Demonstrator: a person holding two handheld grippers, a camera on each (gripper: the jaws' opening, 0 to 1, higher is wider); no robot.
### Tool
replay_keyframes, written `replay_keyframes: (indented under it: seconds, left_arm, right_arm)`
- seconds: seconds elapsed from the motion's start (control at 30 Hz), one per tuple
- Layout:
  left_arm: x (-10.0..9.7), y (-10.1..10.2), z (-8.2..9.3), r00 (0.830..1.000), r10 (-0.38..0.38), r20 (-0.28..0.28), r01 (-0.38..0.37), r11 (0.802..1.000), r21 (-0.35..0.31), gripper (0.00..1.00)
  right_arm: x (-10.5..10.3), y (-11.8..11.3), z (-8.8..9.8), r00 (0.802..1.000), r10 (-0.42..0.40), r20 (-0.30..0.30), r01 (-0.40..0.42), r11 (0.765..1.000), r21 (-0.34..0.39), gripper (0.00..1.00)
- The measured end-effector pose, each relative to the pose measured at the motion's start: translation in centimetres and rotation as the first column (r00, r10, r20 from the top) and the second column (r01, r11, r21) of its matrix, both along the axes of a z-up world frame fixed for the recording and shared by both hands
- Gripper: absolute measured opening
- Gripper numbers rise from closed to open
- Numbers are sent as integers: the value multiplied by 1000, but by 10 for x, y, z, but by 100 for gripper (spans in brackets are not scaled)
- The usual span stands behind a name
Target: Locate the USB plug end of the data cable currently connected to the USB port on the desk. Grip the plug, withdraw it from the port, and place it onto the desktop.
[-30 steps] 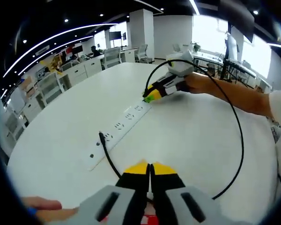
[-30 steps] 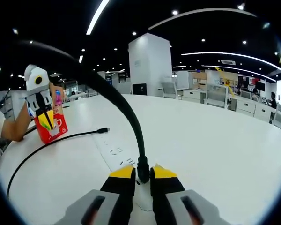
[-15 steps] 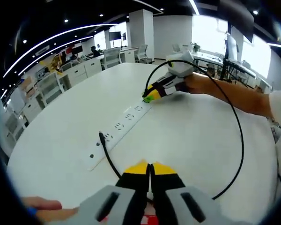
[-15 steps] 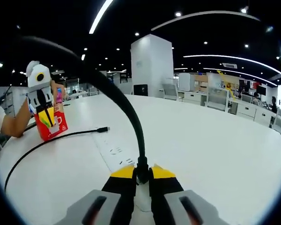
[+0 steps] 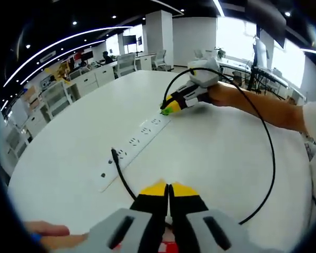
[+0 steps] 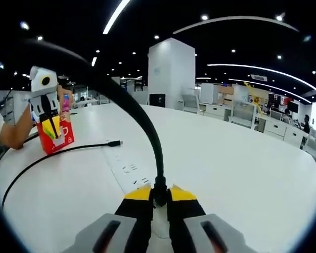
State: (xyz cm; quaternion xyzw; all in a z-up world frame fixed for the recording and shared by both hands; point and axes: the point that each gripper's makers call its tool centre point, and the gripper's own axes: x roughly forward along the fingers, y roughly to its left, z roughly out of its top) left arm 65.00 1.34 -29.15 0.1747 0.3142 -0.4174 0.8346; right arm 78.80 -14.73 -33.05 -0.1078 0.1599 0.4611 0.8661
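Between the earlier pictures and now, the right gripper (image 6: 154, 196) has drawn its jaws in from apart on either side of the plug (image 6: 159, 191) until they pinch it, so the grip looks made and the pull is next.

On the white counter (image 5: 216, 142) lies a long power strip (image 5: 134, 143), and the plug stands at its far end, seemingly not yet withdrawn. From it the black cable (image 5: 266, 137) loops high and wide, its free tip (image 6: 115, 143) resting beside the strip. That stiff arc may drag on the plug.

A red box (image 6: 57, 138) sits under the left gripper (image 5: 168, 191), whose jaws are closed together, apparently empty.
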Motion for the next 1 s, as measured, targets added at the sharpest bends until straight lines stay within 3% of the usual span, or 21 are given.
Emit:
replay_keyframes:
  seconds: [1.0]
  left_arm:
    - [-2,-1,-1,1000,1,0,-1,1000,0,2]
  right_arm:
    - [-1,6,14,999,-20,40,21,999,-25,9]
